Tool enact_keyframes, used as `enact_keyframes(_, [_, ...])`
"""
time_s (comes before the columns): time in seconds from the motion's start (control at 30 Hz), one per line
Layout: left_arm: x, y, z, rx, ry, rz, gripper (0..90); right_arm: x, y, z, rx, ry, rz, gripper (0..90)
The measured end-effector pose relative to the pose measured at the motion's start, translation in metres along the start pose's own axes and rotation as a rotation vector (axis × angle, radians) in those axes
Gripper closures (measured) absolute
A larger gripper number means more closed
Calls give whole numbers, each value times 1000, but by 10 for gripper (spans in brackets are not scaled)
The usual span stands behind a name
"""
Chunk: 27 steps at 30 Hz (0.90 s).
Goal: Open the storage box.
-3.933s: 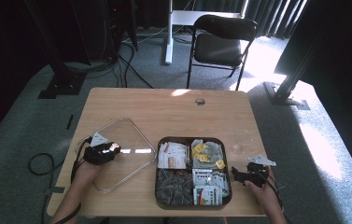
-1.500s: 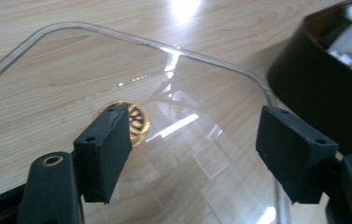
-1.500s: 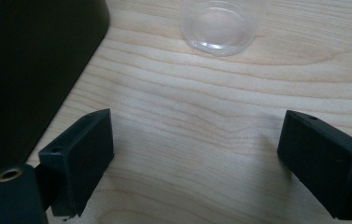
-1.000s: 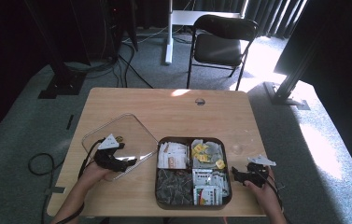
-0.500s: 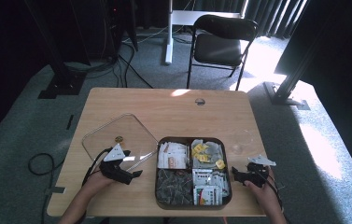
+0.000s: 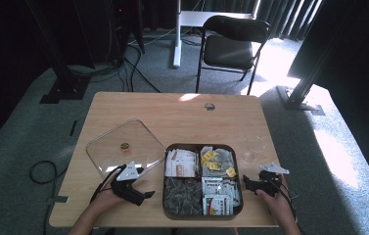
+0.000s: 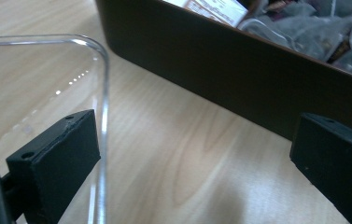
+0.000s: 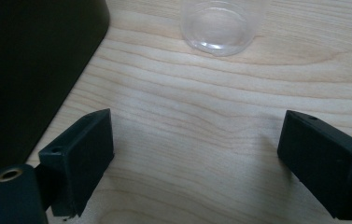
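A dark tray (image 6: pixel 192 145) with four compartments of packets sits at the table's front middle. Left of it, a clear square lid (image 6: pixel 123 147) with a small brown knob lies flat. My left gripper (image 6: pixel 145 192) is open just off the lid's near right corner and points at the tray. In the left gripper view the lid's rounded edge (image 7: pixel 101 93) runs past the left jaw, and the tray wall (image 7: pixel 211 70) crosses ahead of the gripper (image 7: pixel 197 149). My right gripper (image 6: pixel 247 183) rests open on the table right of the tray, with bare wood between its jaws (image 8: pixel 197 149).
A small clear cup (image 6: pixel 248 156) stands on the table beyond the right gripper and appears again as the cup (image 8: pixel 218 25) ahead of its jaws. The tray's corner (image 8: pixel 33 60) is at that view's left. A folding chair (image 6: pixel 231 49) stands behind the table.
The lid has shifted back and left, then settled flat. My left gripper has drawn toward the front edge and right, near the tray. The right gripper has stayed put.
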State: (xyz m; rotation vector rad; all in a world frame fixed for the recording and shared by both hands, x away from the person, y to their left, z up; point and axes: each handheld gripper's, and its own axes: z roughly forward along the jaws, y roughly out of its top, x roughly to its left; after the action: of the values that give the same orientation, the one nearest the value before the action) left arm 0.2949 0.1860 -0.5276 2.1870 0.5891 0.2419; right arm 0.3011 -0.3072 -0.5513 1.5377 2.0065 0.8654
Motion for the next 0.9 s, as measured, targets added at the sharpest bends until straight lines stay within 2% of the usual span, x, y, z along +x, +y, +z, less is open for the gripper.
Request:
enact_keyframes(0.03, [-2,-1,1,7,10,10,16,0,0,0,0,0,0,100])
enact_keyframes(0.2, [-11,-5,6,43,-10,20,16,0,0,0,0,1,0,99])
enact_keyframes(0.53, [-21,-10,12,64,-10,22,16,0,0,0,0,1,-1,99])
enact_keyframes(0.6, [-25,-12,14,88,2,29,15,0,0,0,0,1,-1,99])
enact_keyframes(0.7, [-26,-13,15,105,17,18,15,0,0,0,0,1,-1,99])
enact_keyframes(0.9, [-29,-13,16,140,39,29,15,0,0,0,0,4,-4,99])
